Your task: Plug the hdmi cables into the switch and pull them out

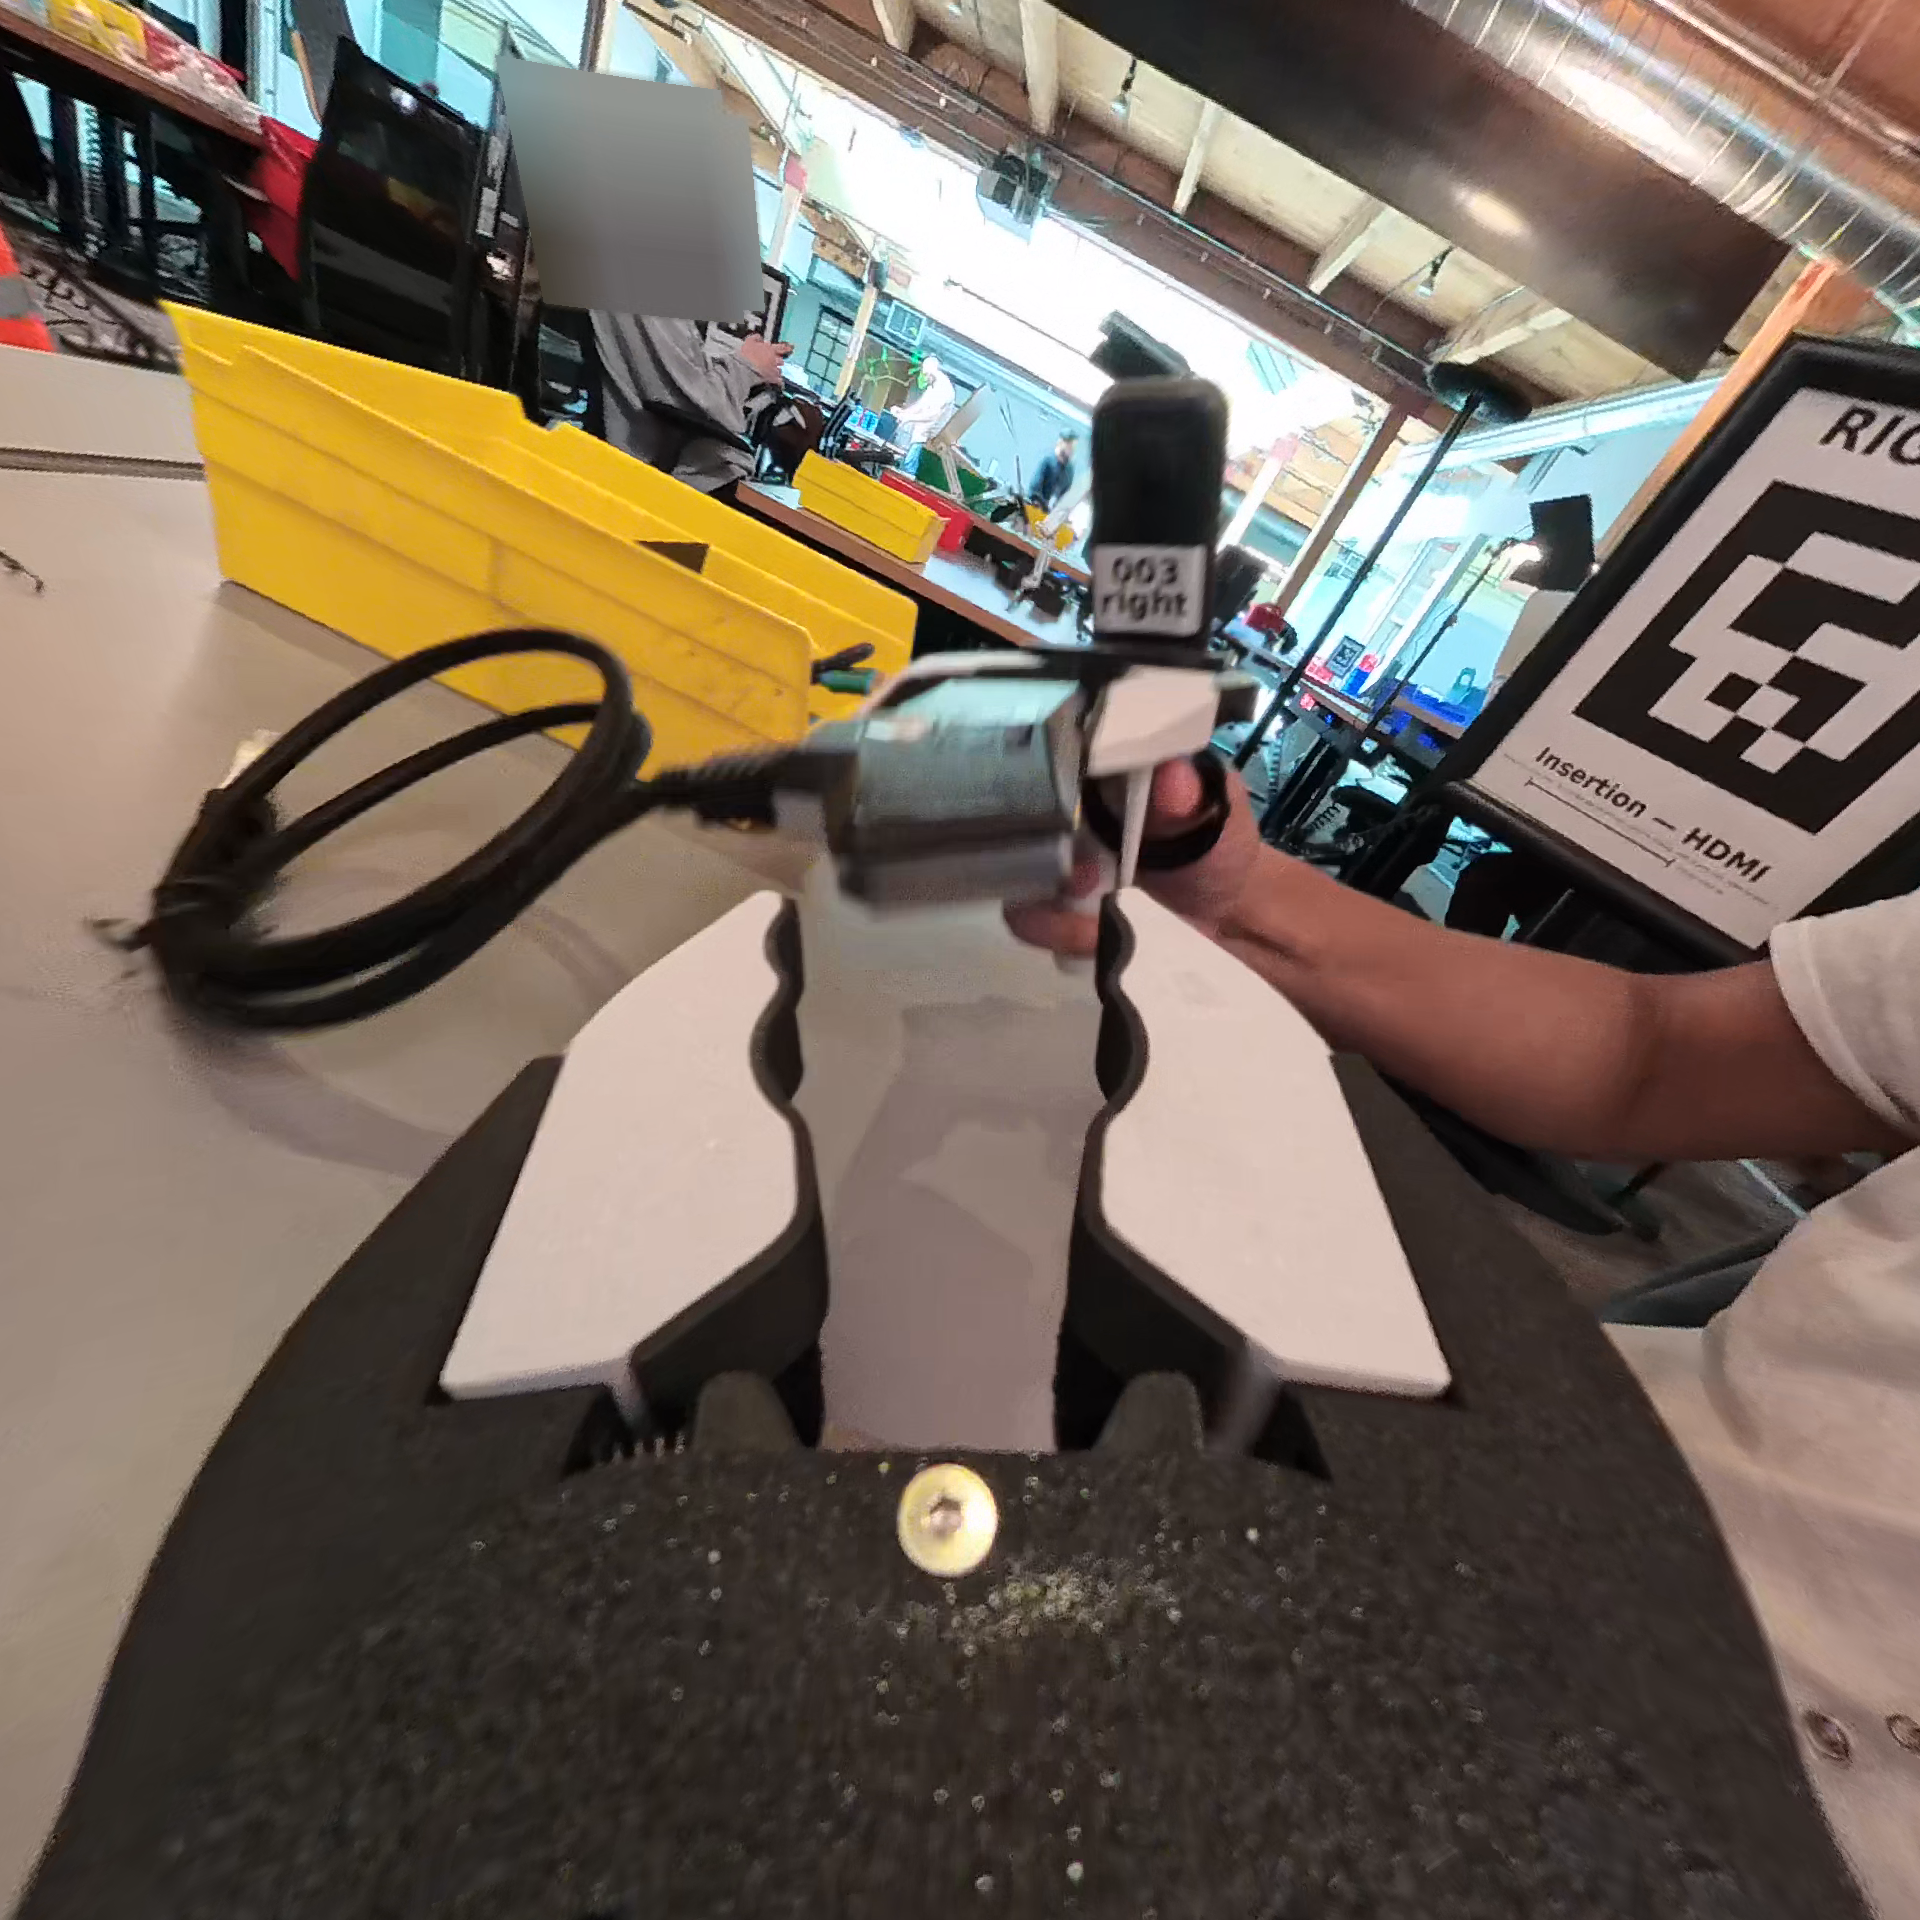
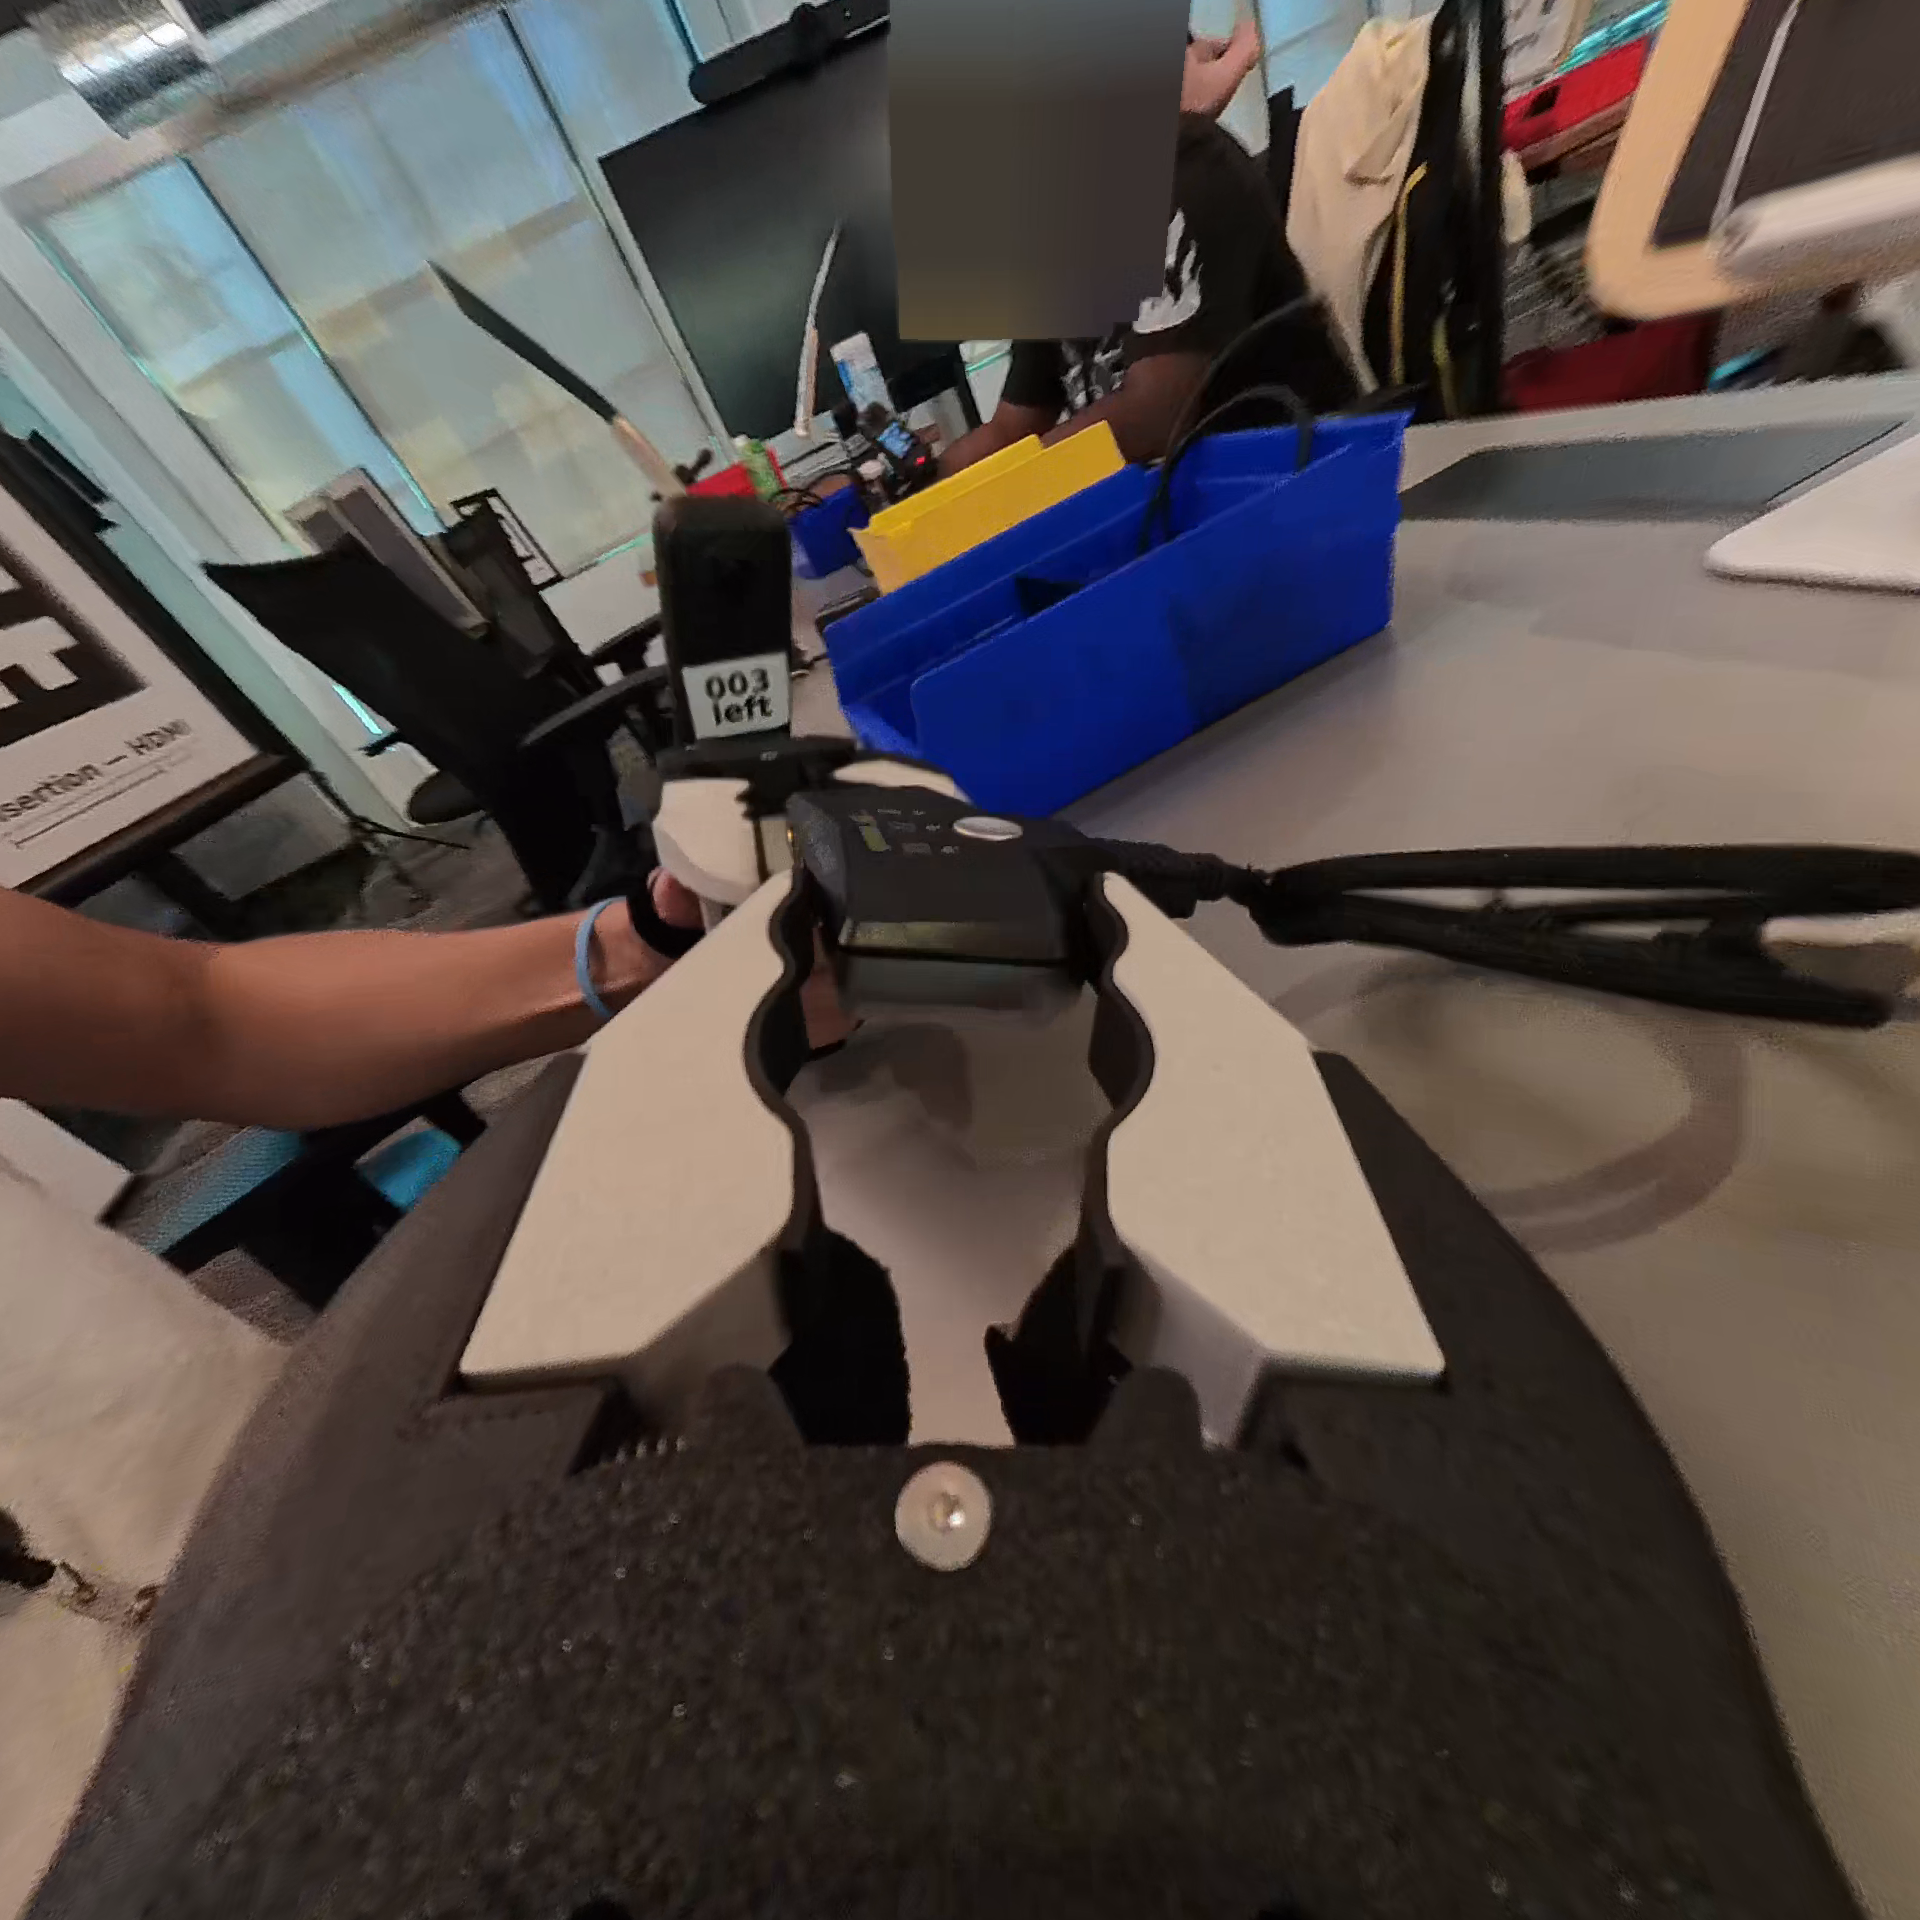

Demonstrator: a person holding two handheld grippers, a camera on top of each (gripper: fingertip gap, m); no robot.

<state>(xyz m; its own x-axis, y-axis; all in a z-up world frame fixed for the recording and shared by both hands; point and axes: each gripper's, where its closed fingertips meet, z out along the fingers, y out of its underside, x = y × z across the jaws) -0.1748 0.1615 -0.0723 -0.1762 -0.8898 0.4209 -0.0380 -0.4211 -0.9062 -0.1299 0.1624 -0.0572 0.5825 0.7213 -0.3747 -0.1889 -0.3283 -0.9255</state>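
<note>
A small grey HDMI switch [image 2: 940,899] is held above the grey table [image 2: 1558,727], casting a shadow on it. My right gripper [image 2: 945,914] is shut on it, one finger at each end. My left gripper [image 1: 945,920] faces the right one from the other side, and its fingertips [image 1: 774,920] close on the lower edge of the same switch [image 1: 951,795], which is blurred there. A black HDMI cable [image 1: 395,831] is plugged into one end of the switch. Its tied coil [image 2: 1558,914] hangs just over the table.
A long yellow bin [image 1: 499,561] lies on the table behind the coil. A blue bin [image 2: 1132,634] with a cable in it stands farther back, with a yellow one [image 2: 987,499] behind it. A framed marker sign [image 1: 1714,665] leans at the table's edge. People sit at nearby tables. There is about 5 centimetres between the tips of the two grippers.
</note>
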